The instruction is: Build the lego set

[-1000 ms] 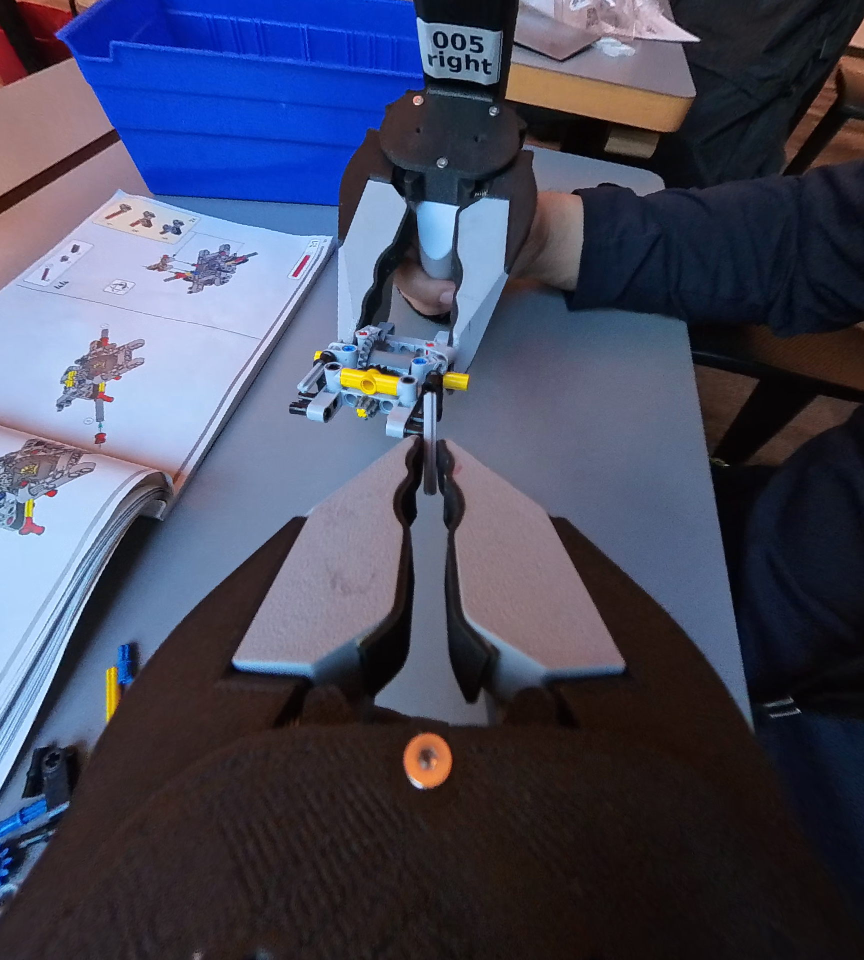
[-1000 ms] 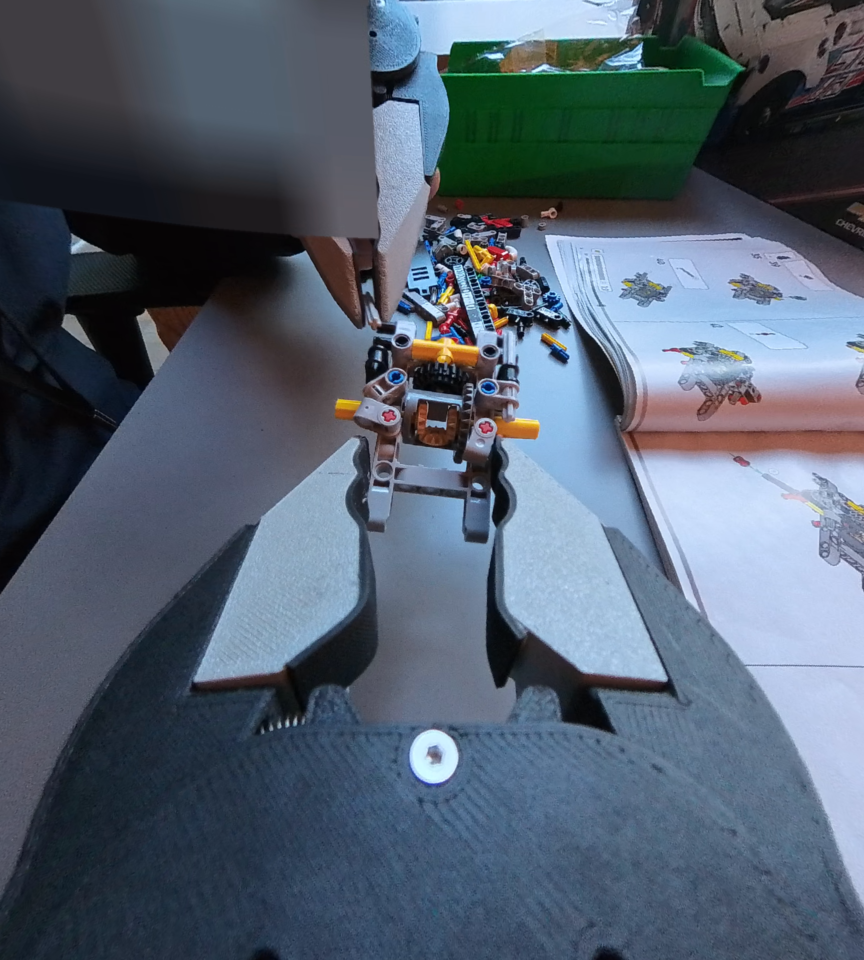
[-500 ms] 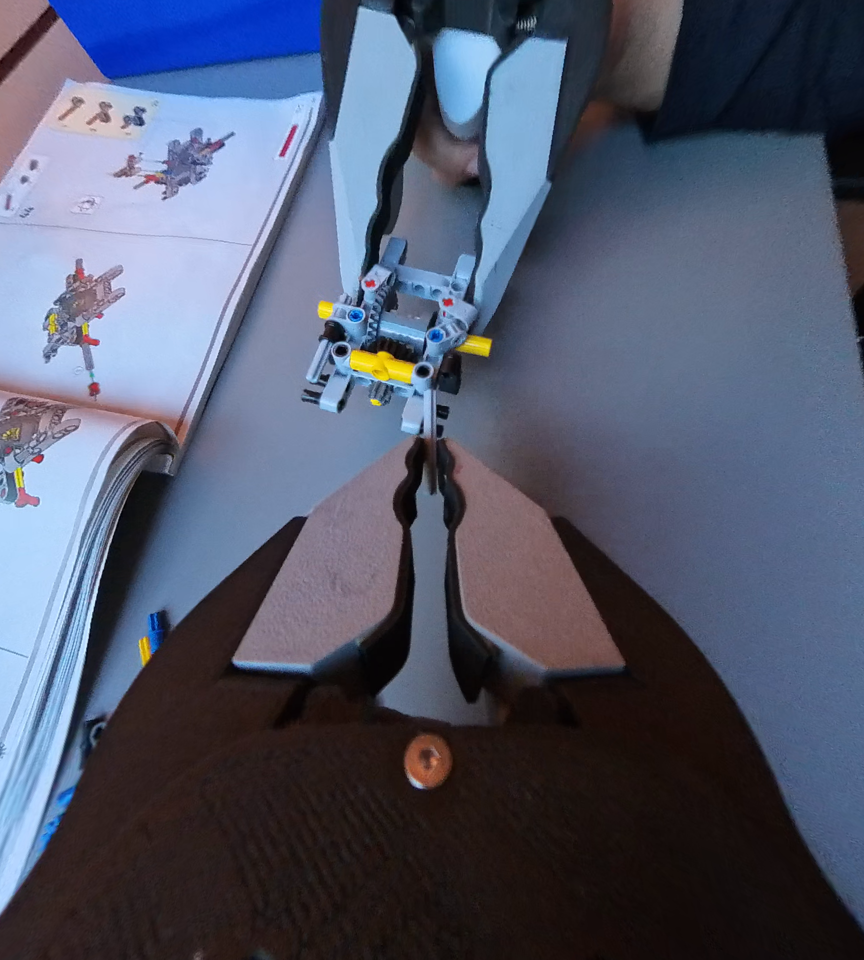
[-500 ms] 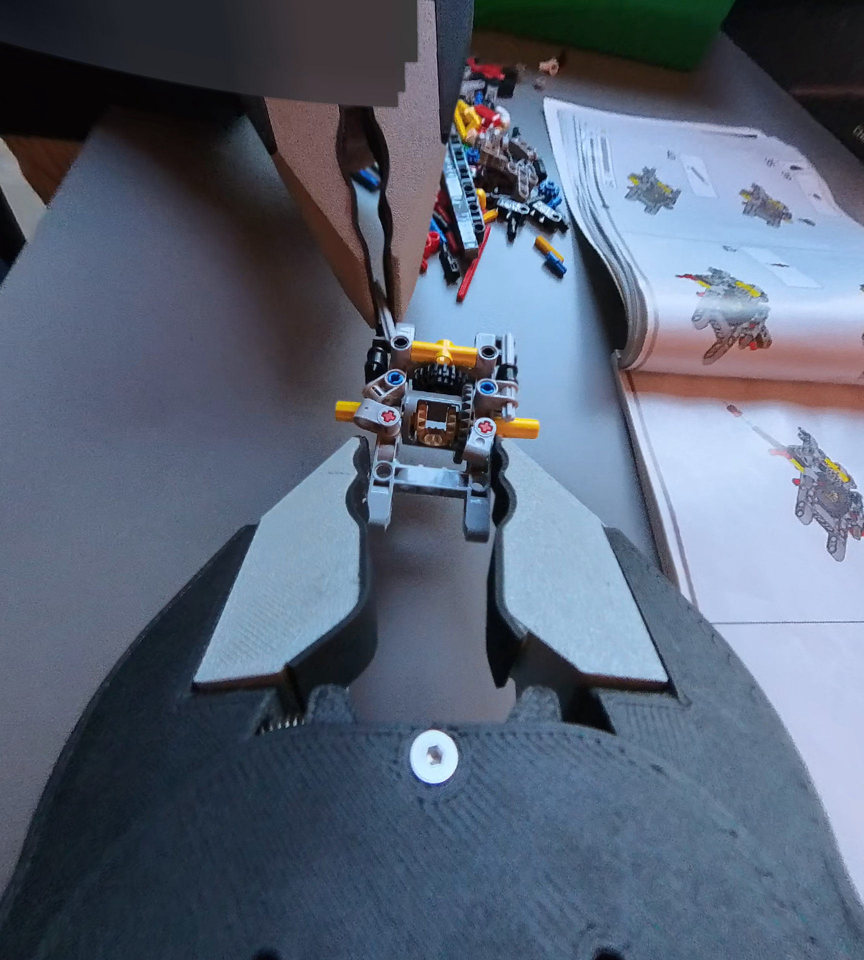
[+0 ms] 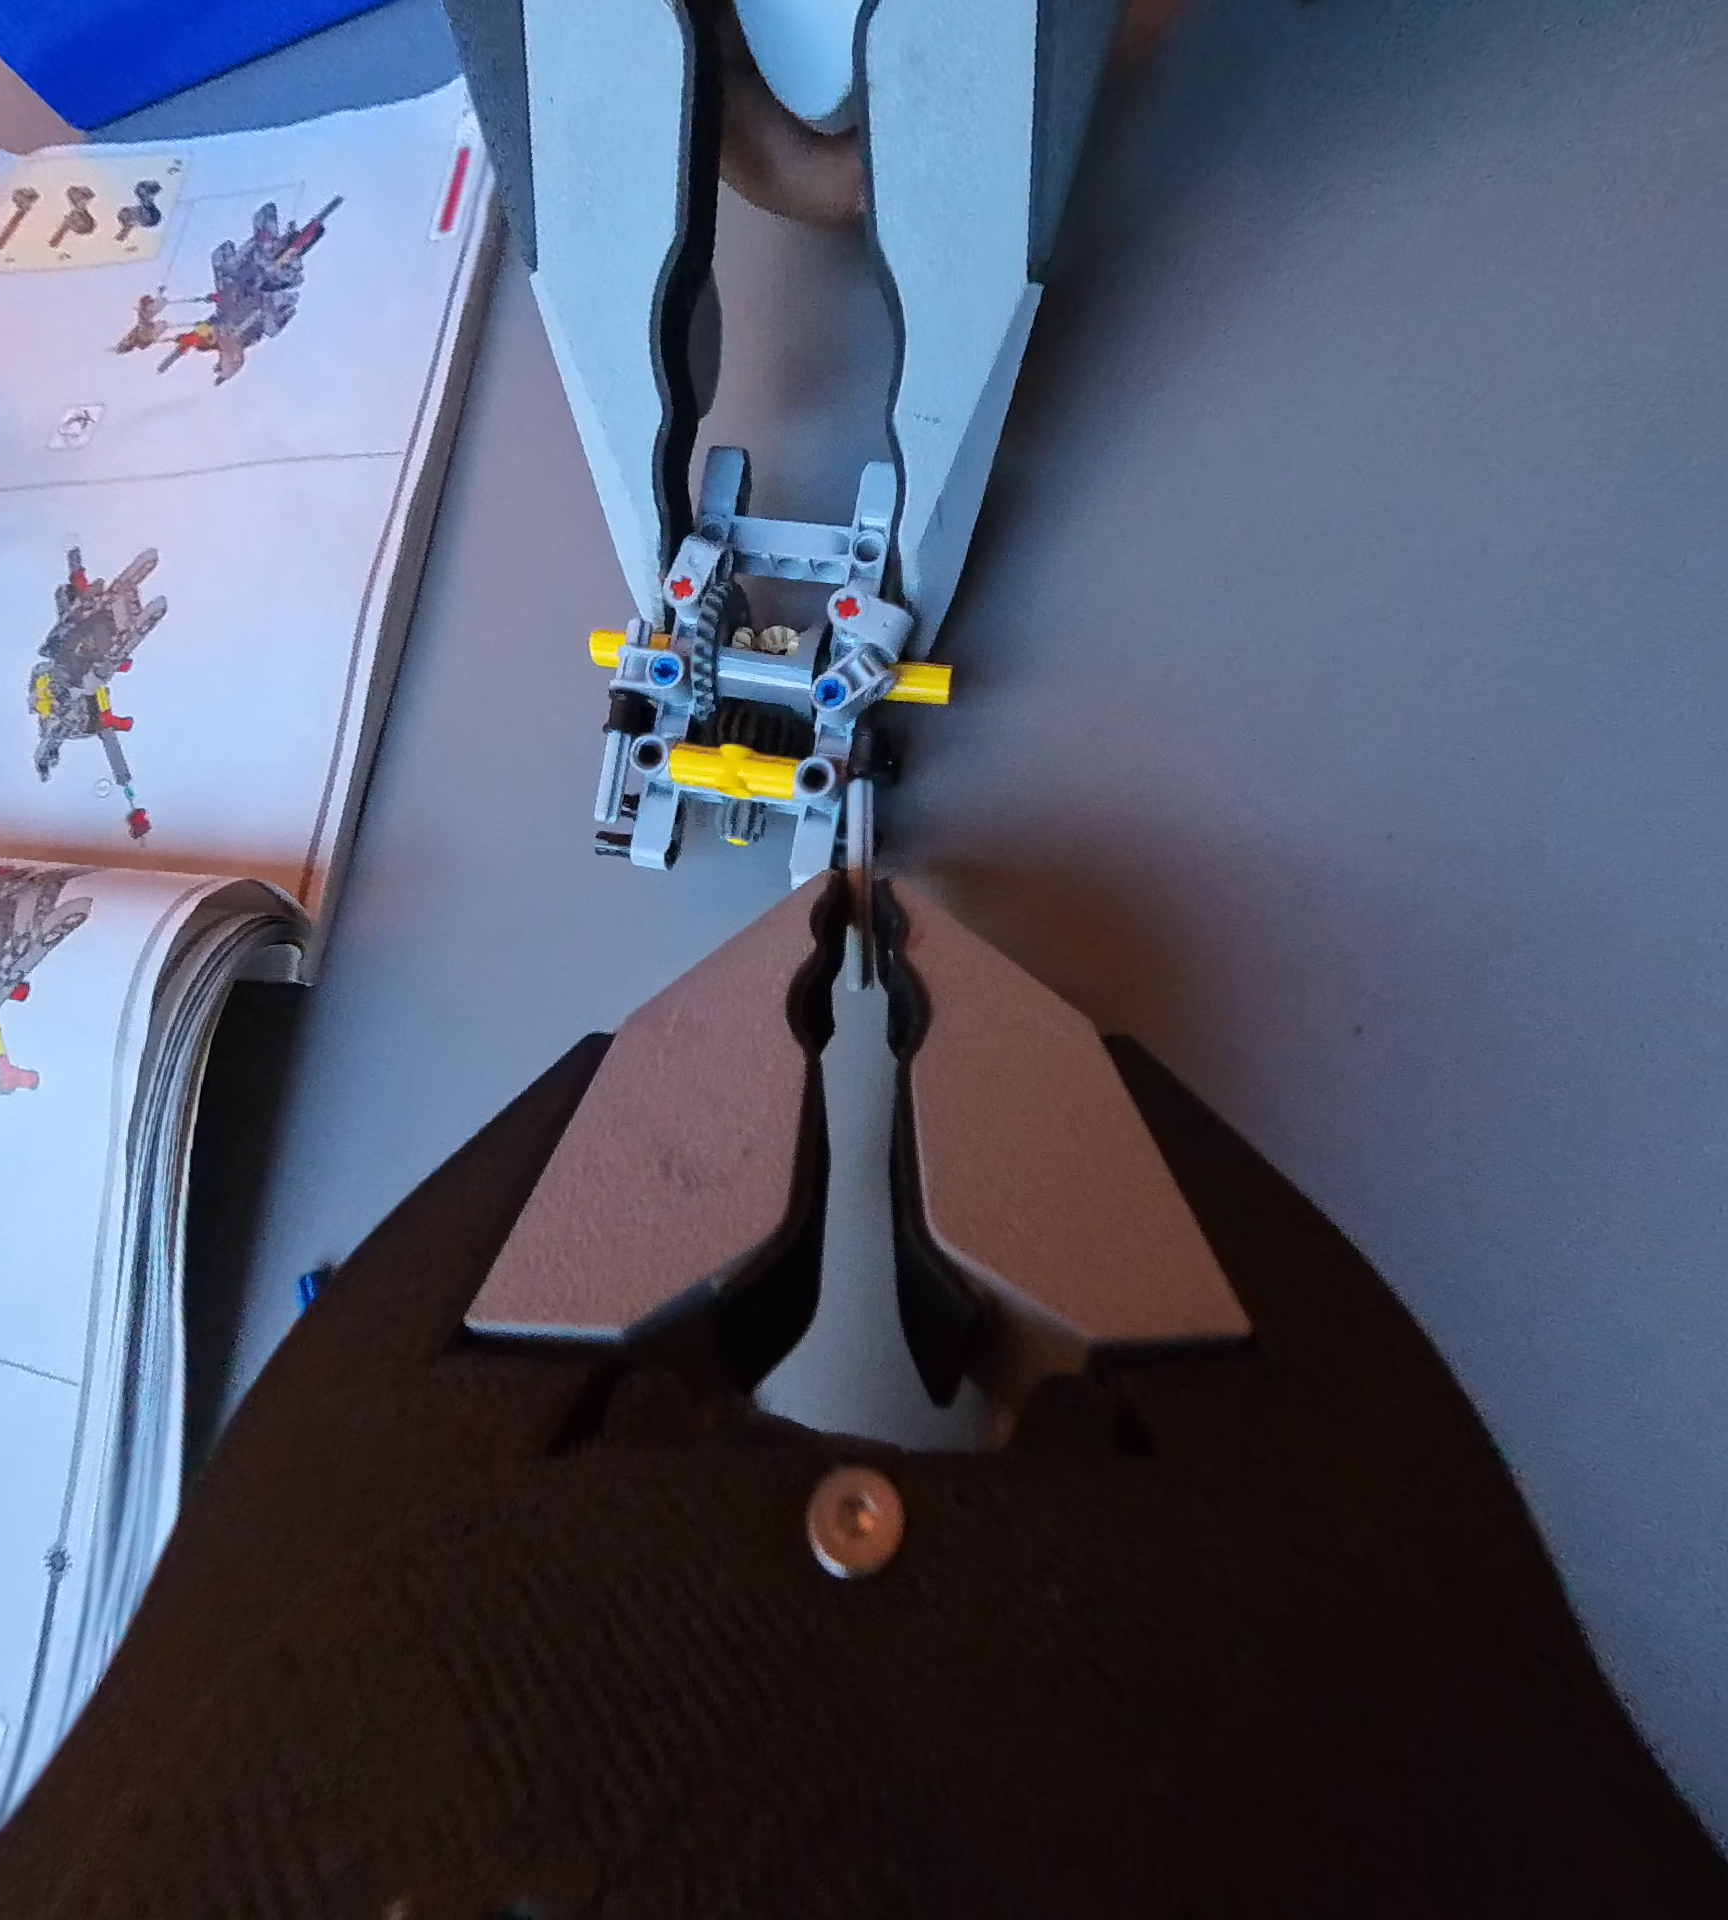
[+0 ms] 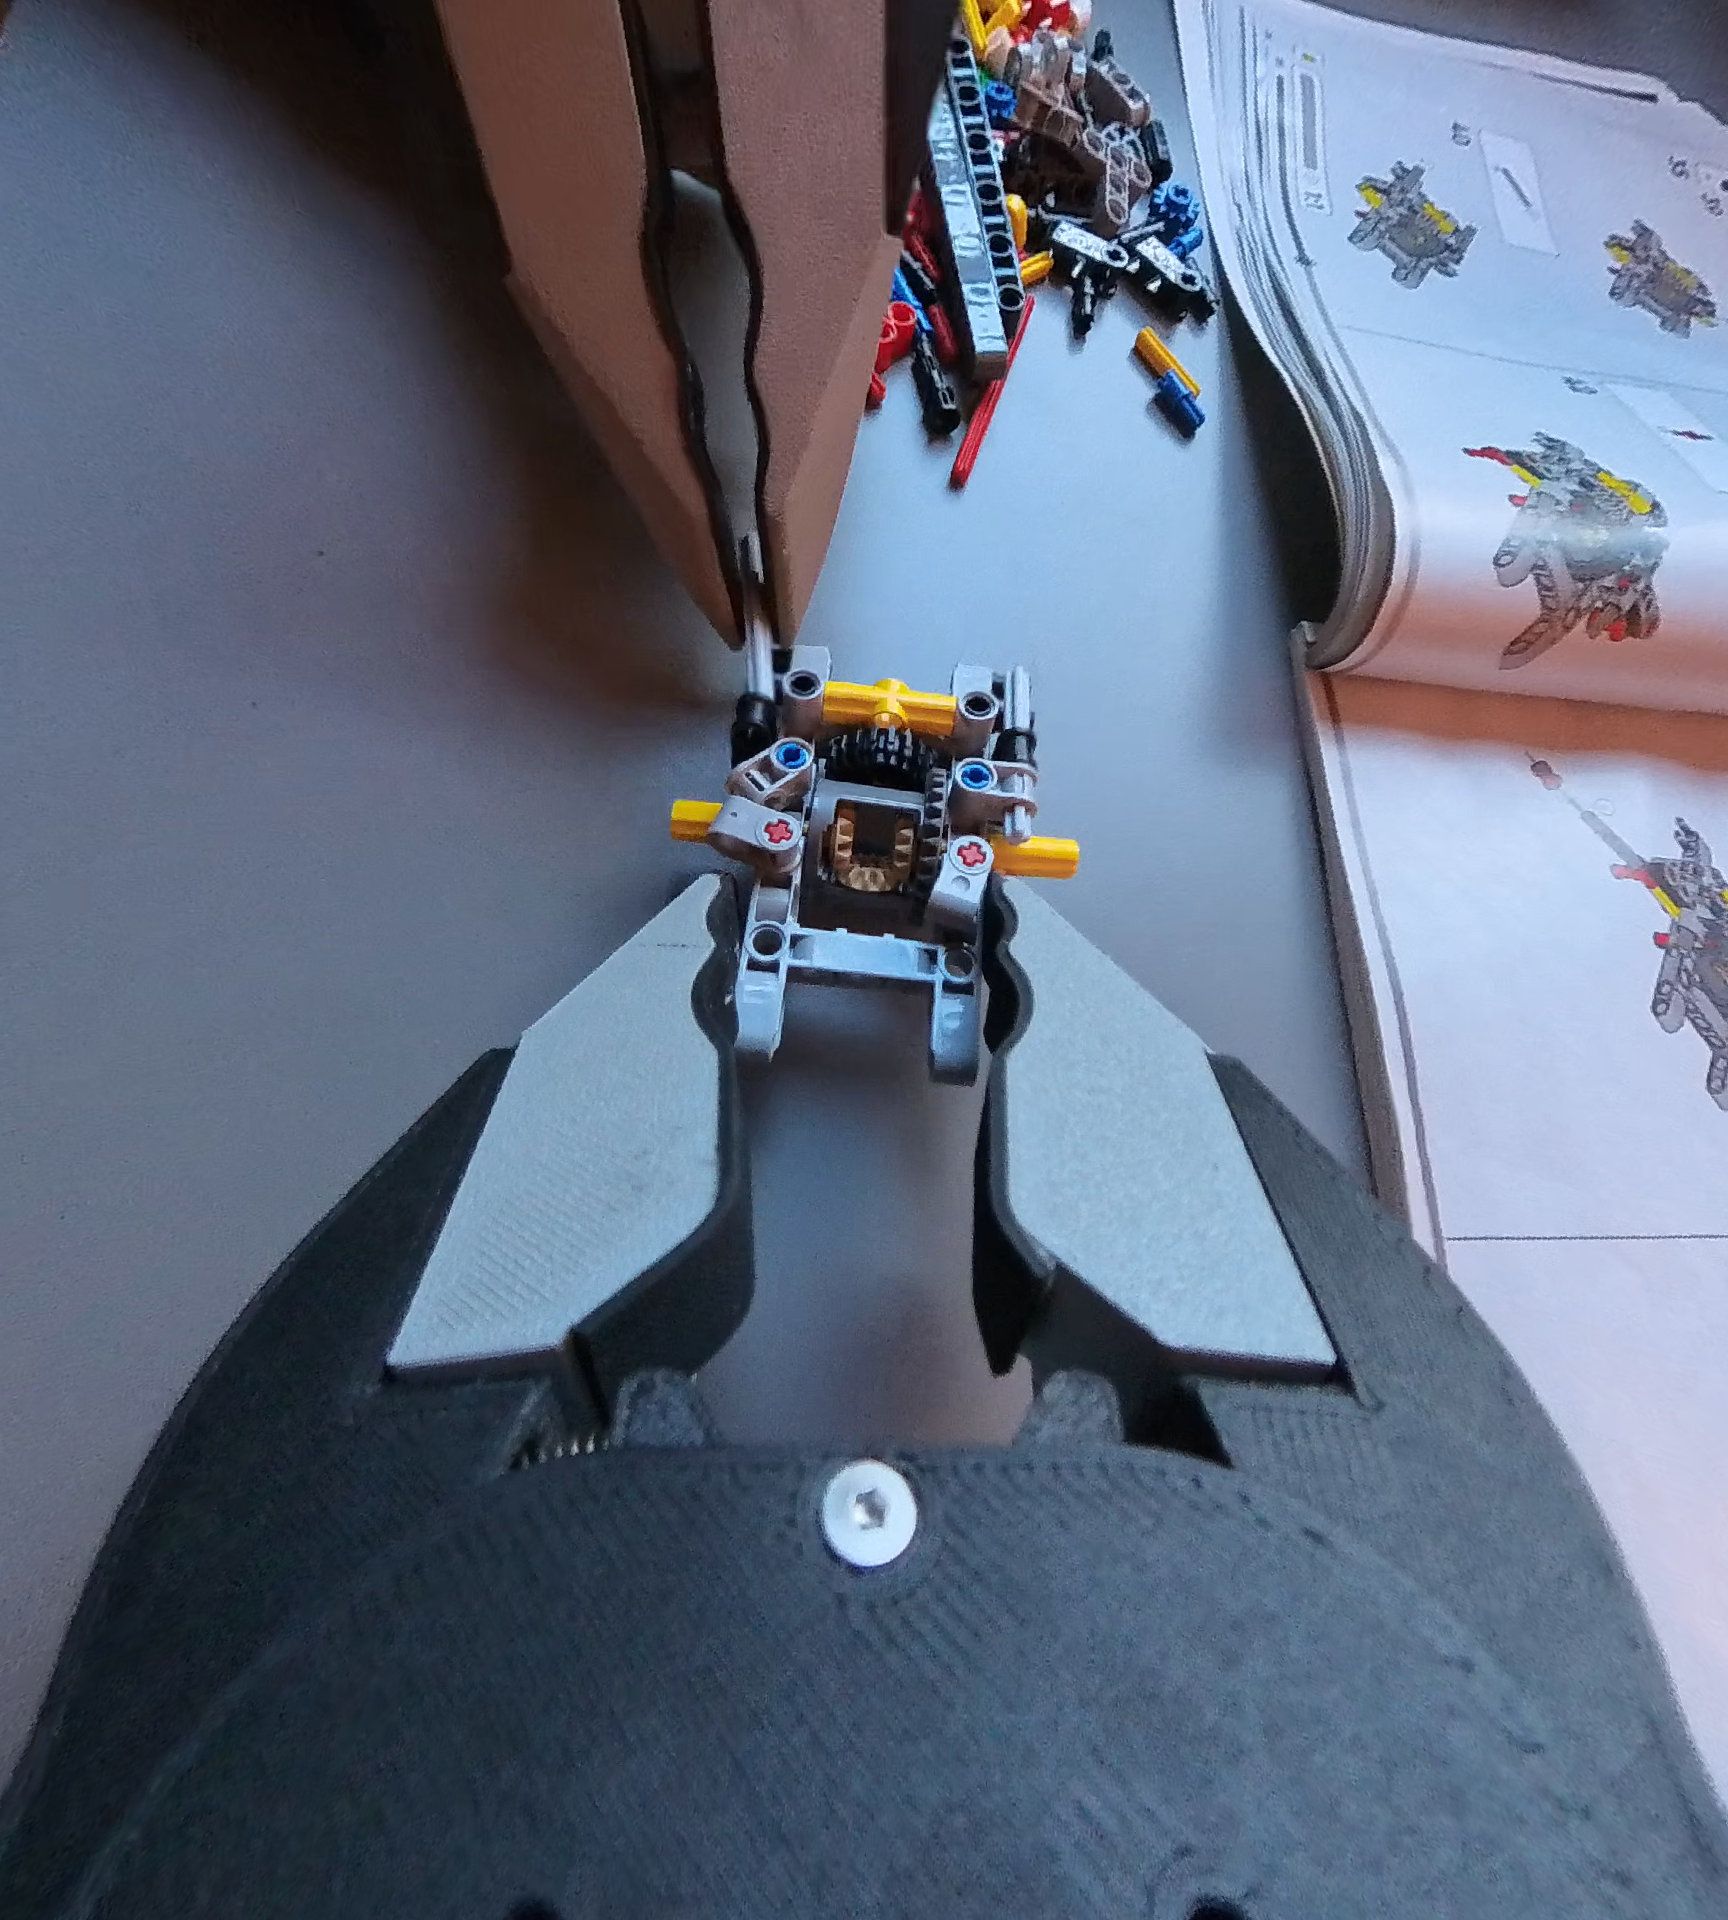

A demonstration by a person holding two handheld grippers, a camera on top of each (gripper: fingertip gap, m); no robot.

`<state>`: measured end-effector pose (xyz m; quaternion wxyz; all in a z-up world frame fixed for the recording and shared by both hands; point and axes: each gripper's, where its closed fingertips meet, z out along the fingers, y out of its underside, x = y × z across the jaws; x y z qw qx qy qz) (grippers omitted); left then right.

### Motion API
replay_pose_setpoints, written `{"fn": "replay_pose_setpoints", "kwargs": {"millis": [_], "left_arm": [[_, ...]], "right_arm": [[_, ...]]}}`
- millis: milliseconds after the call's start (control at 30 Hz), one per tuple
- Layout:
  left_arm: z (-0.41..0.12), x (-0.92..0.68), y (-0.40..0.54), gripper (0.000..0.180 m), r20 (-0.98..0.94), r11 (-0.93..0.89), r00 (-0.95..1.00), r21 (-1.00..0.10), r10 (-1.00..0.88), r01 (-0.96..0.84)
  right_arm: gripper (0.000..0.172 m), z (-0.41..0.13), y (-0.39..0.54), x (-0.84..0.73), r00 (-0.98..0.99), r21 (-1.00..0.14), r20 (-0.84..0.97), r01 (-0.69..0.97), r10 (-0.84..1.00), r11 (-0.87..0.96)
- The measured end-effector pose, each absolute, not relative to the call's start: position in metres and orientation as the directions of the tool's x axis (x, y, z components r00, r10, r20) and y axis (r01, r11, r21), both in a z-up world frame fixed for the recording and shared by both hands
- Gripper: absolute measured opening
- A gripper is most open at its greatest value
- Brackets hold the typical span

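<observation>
Grey table [image 5: 1359, 727], gripper-clamped gear assembly [image 6: 870, 831]

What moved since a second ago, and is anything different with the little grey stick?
Both tools came closer together: the left tool brought its thin grey stick up against the corner of the toy gear frame. Nothing was grabbed or dropped. The right tool still clamps the frame, the left still pinches the stick, and the open booklet stays put.

Left gripper [image 5: 858, 914]: dark ribbed printed body, flat tan-lit wedge fingers [image 5: 694, 1122] with wavy black inner edges, one round screw [image 5: 855, 1536] at 6 o'clock. Right gripper [image 6: 860, 935]: black ribbed body, grey wedge fingers [image 6: 590, 1174], silver hex screw [image 6: 870, 1525] at 6 o'clock.
</observation>
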<state>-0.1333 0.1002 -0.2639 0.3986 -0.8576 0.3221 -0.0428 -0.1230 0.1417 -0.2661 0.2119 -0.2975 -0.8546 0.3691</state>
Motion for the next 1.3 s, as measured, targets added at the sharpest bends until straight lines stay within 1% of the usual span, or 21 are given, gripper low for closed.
{"fn": "replay_pose_setpoints", "kwargs": {"millis": [267, 467, 533, 600, 667, 867, 1000, 1100, 1200, 1300], "left_arm": [[-0.263, -0.131, 0.102, 0.002, -0.194, -0.448, 0.780, -0.725, -0.595, -0.523], [-0.258, -0.122, 0.106, 0.002, -0.183, -0.400, 0.769, -0.767, -0.613, -0.502], [-0.258, -0.120, 0.107, 0.002, -0.191, -0.402, 0.769, -0.762, -0.610, -0.508], [-0.260, -0.121, 0.108, 0.002, -0.124, -0.454, 0.797, -0.766, -0.591, -0.455], [-0.260, -0.121, 0.108, 0.002, -0.099, -0.468, 0.805, -0.769, -0.586, -0.435], [-0.262, -0.123, 0.109, 0.002, -0.153, -0.454, 0.796, -0.751, -0.585, -0.479], [-0.264, -0.124, 0.109, 0.002, -0.167, -0.457, 0.795, -0.741, -0.584, -0.492], [-0.265, -0.125, 0.109, 0.002, -0.165, -0.462, 0.798, -0.741, -0.579, -0.488], [-0.264, -0.125, 0.111, 0.002, -0.176, -0.460, 0.801, -0.740, -0.572, -0.491], [-0.264, -0.124, 0.112, 0.002, -0.179, -0.458, 0.802, -0.741, -0.570, -0.492]], "right_arm": [[0.044, -0.269, 0.142, -0.123, -0.737, -0.753, 0.100, 0.384, 0.669, 0.535], [0.043, -0.270, 0.142, -0.123, -0.741, -0.749, 0.071, 0.403, 0.668, 0.526], [0.043, -0.271, 0.141, -0.121, -0.749, -0.744, 0.059, 0.408, 0.660, 0.529], [0.043, -0.270, 0.142, -0.122, -0.743, -0.749, 0.065, 0.404, 0.666, 0.525], [0.043, -0.270, 0.142, -0.122, -0.741, -0.749, 0.071, 0.402, 0.667, 0.526], [0.044, -0.266, 0.147, -0.120, -0.723, -0.755, 0.099, 0.393, 0.684, 0.526], [0.045, -0.258, 0.157, -0.117, -0.704, -0.779, 0.077, 0.399, 0.706, 0.483], [0.044, -0.244, 0.153, -0.117, -0.702, -0.814, 0.079, 0.365, 0.708, 0.453], [0.042, -0.238, 0.152, -0.117, -0.698, -0.809, 0.107, 0.353, 0.708, 0.471], [0.045, -0.241, 0.167, -0.114, -0.670, -0.765, 0.147, 0.389, 0.728, 0.513]]}}
